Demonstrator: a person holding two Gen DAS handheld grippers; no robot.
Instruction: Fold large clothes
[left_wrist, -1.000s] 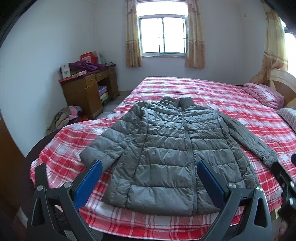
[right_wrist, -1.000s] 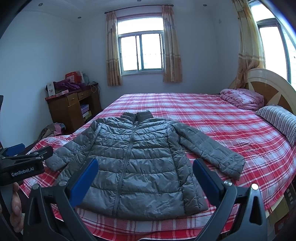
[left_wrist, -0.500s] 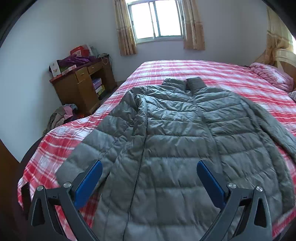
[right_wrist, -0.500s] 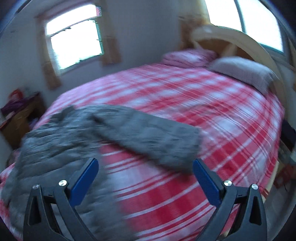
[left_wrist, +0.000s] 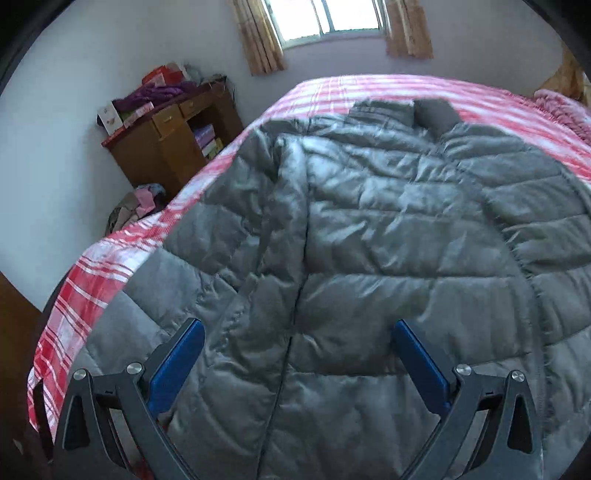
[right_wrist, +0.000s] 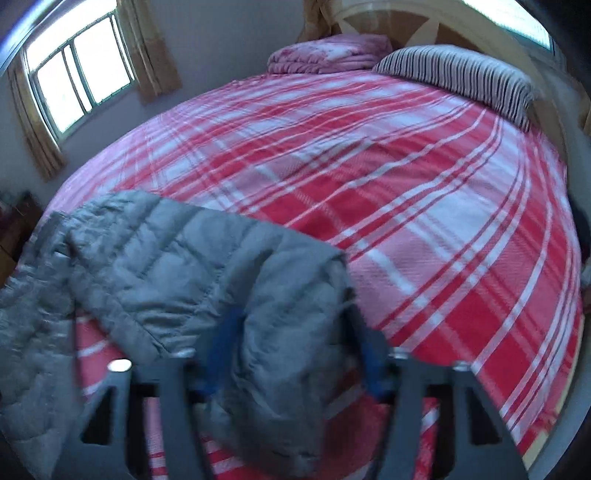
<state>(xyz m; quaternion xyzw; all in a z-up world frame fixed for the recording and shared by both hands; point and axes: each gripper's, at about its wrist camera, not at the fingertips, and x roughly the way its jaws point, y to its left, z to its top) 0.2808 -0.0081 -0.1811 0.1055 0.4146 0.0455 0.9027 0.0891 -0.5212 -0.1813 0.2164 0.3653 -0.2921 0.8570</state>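
As it lies — jacket: the grey puffer jacket (left_wrist: 369, 229) is spread front-up on the red plaid bed (right_wrist: 424, 221), collar toward the window, zip running down the middle. Flat and open like that, it looks set up for a sleeves-in fold.

Right sleeve: the right sleeve (right_wrist: 207, 273) is stretched out away from the body across the plaid, its cuff end nearest the camera.

Right gripper: the right gripper (right_wrist: 295, 354) is down on that cuff with its blue pads either side of the padded fabric, and the jaws are closing. The view is smeared, so I can't tell whether the pads are pressing yet.

Left gripper: the left gripper (left_wrist: 295, 362) hangs low over the lower front panel, fingers spread wide, nothing pinched. The side seam runs between them.

Why here: taking the sleeve by its far end gives the longest lever to swing it over the chest; the left looks placed to pin or pick up the body.

Progress: barely begun by my read, no fold made.

Watch for: slick, puffy fabric could slide out of a shallow pinch.

Background: a wooden desk (left_wrist: 173, 136) by the wall, a striped pillow (right_wrist: 458, 77) at the headboard.
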